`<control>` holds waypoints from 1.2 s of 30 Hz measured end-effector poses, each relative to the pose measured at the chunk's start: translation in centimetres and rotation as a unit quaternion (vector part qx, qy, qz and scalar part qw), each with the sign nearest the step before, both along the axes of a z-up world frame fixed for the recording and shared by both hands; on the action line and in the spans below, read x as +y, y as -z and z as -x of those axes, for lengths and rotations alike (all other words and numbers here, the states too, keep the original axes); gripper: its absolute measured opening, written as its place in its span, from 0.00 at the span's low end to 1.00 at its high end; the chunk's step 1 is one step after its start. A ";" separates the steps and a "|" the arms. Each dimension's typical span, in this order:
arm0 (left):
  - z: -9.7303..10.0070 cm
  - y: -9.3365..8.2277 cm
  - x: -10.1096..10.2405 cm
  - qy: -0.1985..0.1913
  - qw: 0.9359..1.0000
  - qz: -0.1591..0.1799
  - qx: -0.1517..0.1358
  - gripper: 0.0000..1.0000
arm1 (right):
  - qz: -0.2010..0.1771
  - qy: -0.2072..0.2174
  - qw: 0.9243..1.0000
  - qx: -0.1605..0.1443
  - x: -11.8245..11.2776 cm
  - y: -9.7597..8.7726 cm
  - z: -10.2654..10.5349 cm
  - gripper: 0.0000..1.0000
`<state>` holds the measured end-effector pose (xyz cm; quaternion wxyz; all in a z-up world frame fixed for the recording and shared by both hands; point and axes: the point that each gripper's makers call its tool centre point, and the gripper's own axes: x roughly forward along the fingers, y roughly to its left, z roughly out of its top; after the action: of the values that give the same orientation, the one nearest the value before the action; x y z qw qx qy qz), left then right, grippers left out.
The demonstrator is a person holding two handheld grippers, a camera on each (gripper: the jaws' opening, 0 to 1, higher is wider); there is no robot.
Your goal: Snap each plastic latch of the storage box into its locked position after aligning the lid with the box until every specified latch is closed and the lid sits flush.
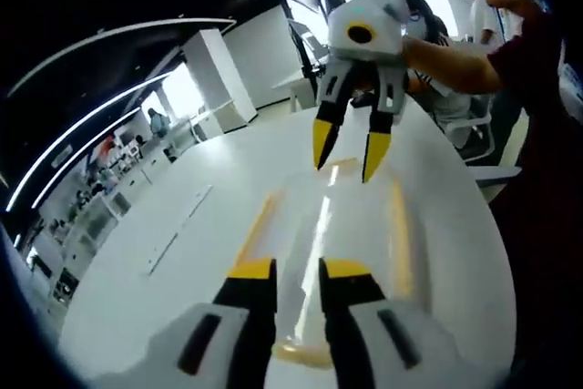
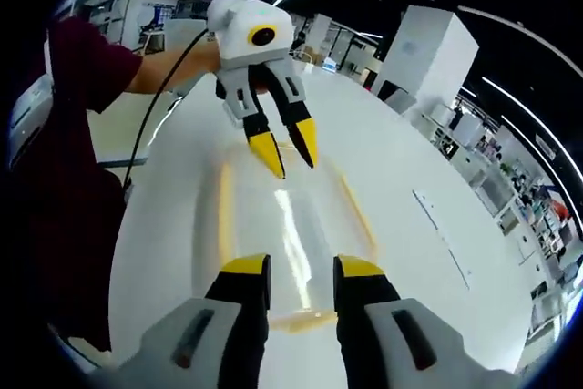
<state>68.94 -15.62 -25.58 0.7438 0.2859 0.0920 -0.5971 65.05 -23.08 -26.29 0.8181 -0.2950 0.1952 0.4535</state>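
Lettering cannot be read anywhere. Left gripper [image 1: 298, 272], released, hangs over the near end of the clear storage box [image 1: 332, 234] with yellowish latches on a white table [image 1: 164, 261]; right gripper [image 2: 301, 269], also released, hangs over its opposite end. Office shelving, ceiling light strips beyond.

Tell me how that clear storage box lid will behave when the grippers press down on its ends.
The lid looks thin, clear and glossy, so the jaws may slide on it. It is long and flat on the white table, so tipping seems unlikely, though it might flex mid-span. With the left gripper and right gripper at opposite ends, it probably stays put.
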 end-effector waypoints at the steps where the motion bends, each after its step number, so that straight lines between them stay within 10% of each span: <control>1: 0.0 0.0 0.0 -0.005 1.000 0.006 0.004 0.17 | -0.004 0.004 1.000 -0.002 -0.1 0.0 0.0 0.27; 36: -0.4 0.1 0.6 -0.050 0.991 0.118 0.046 0.26 | -0.176 0.124 0.976 -0.031 -0.9 0.2 -1.4 0.45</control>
<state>69.37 -15.01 -25.69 0.7964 0.1632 0.0691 -0.5782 66.50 -23.94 -26.47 0.9125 -0.1340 0.1220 0.3668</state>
